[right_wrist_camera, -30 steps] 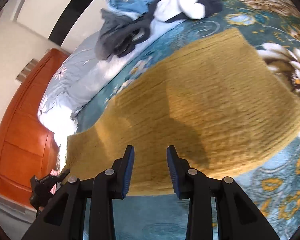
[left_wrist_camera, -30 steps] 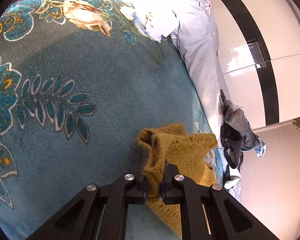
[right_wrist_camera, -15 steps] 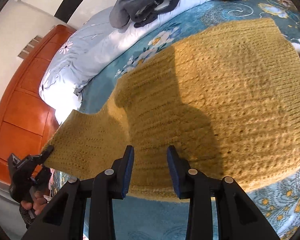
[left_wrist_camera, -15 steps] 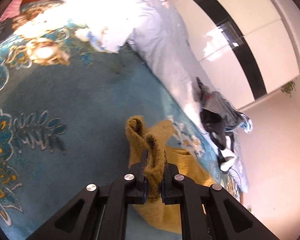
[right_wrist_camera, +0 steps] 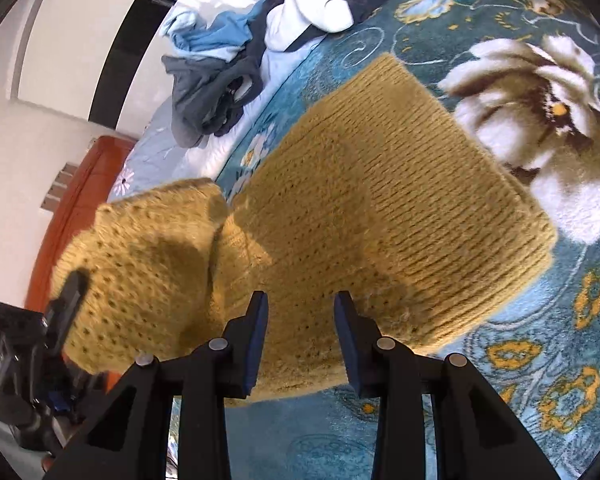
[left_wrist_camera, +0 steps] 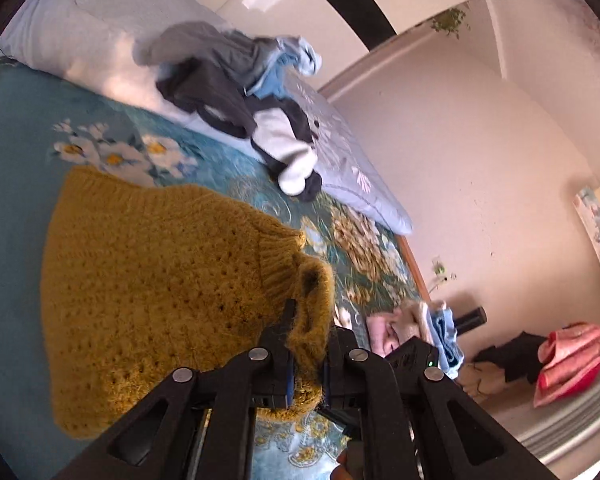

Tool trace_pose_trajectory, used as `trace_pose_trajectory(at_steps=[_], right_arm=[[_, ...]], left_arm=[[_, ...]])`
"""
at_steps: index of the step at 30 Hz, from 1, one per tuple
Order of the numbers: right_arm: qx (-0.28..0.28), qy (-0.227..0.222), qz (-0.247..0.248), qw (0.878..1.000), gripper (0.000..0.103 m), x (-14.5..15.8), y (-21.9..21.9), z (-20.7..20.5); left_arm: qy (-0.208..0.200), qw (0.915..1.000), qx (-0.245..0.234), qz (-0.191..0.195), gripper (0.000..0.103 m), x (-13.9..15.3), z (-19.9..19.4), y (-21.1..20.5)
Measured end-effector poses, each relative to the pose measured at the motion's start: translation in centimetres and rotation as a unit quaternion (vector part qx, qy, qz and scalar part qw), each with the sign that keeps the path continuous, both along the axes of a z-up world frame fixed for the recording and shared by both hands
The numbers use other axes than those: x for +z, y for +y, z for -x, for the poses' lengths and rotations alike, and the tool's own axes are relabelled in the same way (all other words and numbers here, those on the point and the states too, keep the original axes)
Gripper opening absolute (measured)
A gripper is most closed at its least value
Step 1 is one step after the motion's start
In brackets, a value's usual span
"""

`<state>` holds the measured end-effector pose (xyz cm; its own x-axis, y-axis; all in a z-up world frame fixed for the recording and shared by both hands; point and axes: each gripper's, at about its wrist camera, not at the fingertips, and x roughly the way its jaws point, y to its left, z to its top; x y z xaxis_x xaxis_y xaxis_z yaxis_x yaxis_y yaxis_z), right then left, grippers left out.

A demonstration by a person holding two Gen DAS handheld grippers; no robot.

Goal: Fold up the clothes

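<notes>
A mustard-yellow knitted sweater (right_wrist_camera: 380, 200) lies on the teal flowered blanket (right_wrist_camera: 480, 400). My left gripper (left_wrist_camera: 308, 344) is shut on the sweater's sleeve cuff (left_wrist_camera: 312, 300) and holds the sleeve (left_wrist_camera: 148, 280) lifted over the sweater's body. In the right wrist view the left gripper (right_wrist_camera: 64, 308) shows at the lower left with the raised sleeve (right_wrist_camera: 140, 272) hanging from it. My right gripper (right_wrist_camera: 300, 312) is open and empty, hovering just above the sweater's near edge.
A heap of grey, blue, white and dark clothes (left_wrist_camera: 240, 92) lies on the pale duvet (left_wrist_camera: 352, 172) beyond the sweater. Folded pink and blue clothes (left_wrist_camera: 420, 332) sit near the bed's far edge. A wooden headboard (right_wrist_camera: 80, 184) stands at the left.
My left gripper has carried the sleeve cuff up and across over the sweater's body, swinging its view toward the room. My right gripper stayed open and drew back slightly over the sweater's edge.
</notes>
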<state>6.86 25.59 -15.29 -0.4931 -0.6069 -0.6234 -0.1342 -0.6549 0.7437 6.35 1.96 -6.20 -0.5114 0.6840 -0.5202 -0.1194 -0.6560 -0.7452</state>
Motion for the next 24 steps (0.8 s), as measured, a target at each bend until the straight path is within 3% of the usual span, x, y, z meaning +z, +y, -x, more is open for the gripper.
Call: trace_pose_trajectory(at_steps=[7, 12, 13, 14, 15, 17, 21, 24], right_arm=[[-0.083, -0.016, 0.057, 0.995, 0.036, -1.5, 5.6, -1.3], [-0.072, -0.014, 0.071, 0.995, 0.036, -1.4, 5.6, -0.9], [-0.065, -0.015, 0.074, 0.995, 0.042, -1.4, 5.2, -0.6], [-0.057, -0.015, 0.077, 0.995, 0.049, -1.5, 4.8, -0.4], [-0.053, -0.017, 0.081, 0.995, 0.05, -1.6, 4.5, -0.2], [-0.041, -0.017, 0.092, 0.995, 0.05, -1.8, 3.8, 0.0], [-0.012, -0.026, 0.104, 0.994, 0.05, -2.3, 1.8, 0.7], [0.013, -0.033, 0.099, 0.994, 0.05, -2.6, 0.2, 1.4]], left_arm=[[-0.074, 0.9959, -0.045, 0.027, 0.01, -5.5, -1.7, 4.5], [-0.102, 0.9922, -0.06, 0.037, 0.013, -7.0, -2.3, 5.1], [-0.107, 0.9915, -0.066, 0.033, 0.015, -6.7, -2.3, 4.8], [-0.112, 0.9906, -0.072, 0.029, 0.027, -6.4, -2.4, 4.6], [-0.118, 0.9896, -0.079, 0.021, 0.045, -6.1, -2.5, 4.2], [-0.122, 0.9884, -0.09, -0.004, 0.058, -5.6, -2.8, 3.6], [-0.108, 0.9892, -0.098, 0.0, 0.059, -3.9, -4.2, 1.9], [-0.104, 0.9923, -0.067, -0.004, 0.06, -3.2, -4.5, -0.8]])
